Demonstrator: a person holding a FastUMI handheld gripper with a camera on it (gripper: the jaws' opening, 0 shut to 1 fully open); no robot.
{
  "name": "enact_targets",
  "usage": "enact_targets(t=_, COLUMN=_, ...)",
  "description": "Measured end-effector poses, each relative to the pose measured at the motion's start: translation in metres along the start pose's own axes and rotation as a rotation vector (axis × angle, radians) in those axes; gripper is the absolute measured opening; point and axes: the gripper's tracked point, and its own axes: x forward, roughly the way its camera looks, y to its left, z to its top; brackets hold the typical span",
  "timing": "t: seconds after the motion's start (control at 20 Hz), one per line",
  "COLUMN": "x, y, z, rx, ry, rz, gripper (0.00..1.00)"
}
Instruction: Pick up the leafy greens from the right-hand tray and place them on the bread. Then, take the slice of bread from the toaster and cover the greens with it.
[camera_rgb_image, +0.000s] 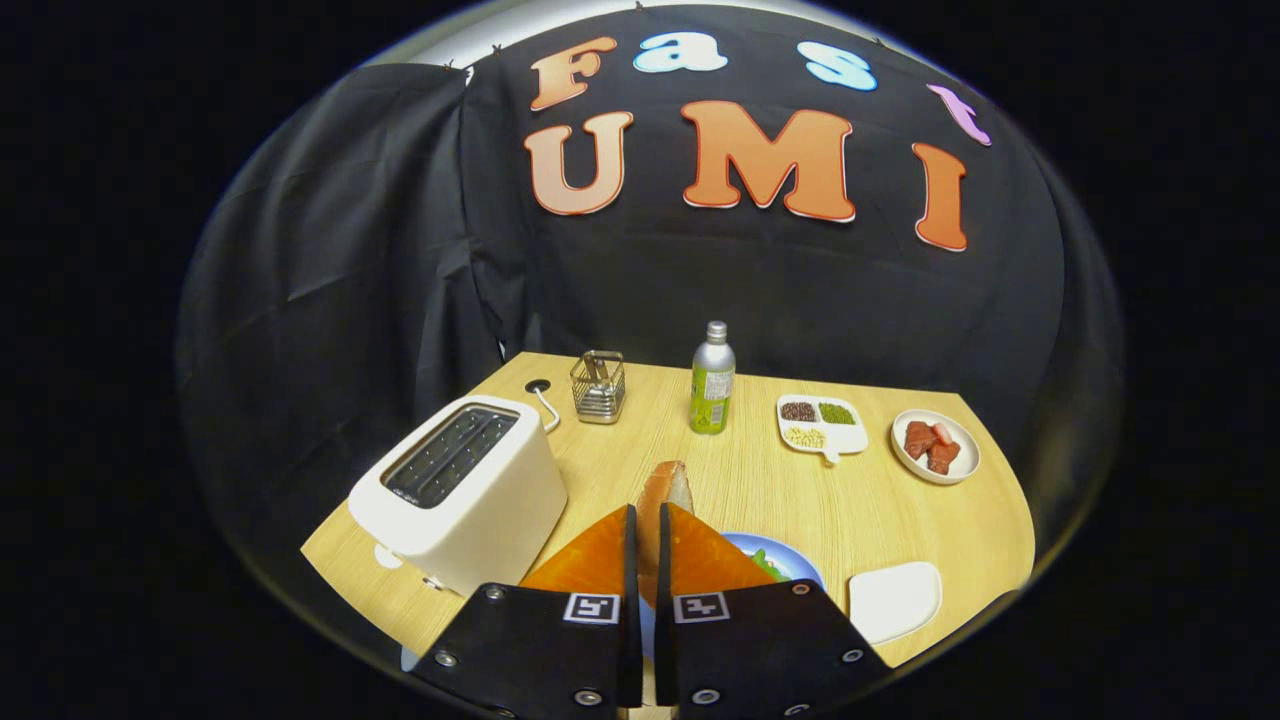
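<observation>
Claw (647, 520) clamps one bread slice (665, 487); one toaster (470, 490) beside.

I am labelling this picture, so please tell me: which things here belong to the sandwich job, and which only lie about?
Job: bread slice gripped edge-on by the tool; toaster; blue plate with greens; white tray.

Lying about: bottle, wire rack, divided dish, bowl of meat.

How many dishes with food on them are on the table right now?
3: a divided dish right of the bottle, a round plate of meat farther right, a blue plate under the shut gripper holding bread.
</observation>
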Motion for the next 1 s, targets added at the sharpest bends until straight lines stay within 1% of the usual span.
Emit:
enact_targets(t=0.15, x=0.005, y=-0.005, z=-0.018, rx=0.017, ry=0.032, rz=0.012, gripper=0.05)
enact_targets(t=0.4, x=0.009, y=-0.010, z=-0.031, rx=0.050, ry=0.052, rz=0.043, gripper=0.05)
enact_targets(t=0.7, x=0.012, y=-0.025, z=-0.043, rx=0.054, ry=0.079, rz=0.047, gripper=0.05)
enact_targets(t=1.0, x=0.014, y=-0.056, z=-0.048, rx=0.081, ry=0.097, rz=0.025, gripper=0.07)
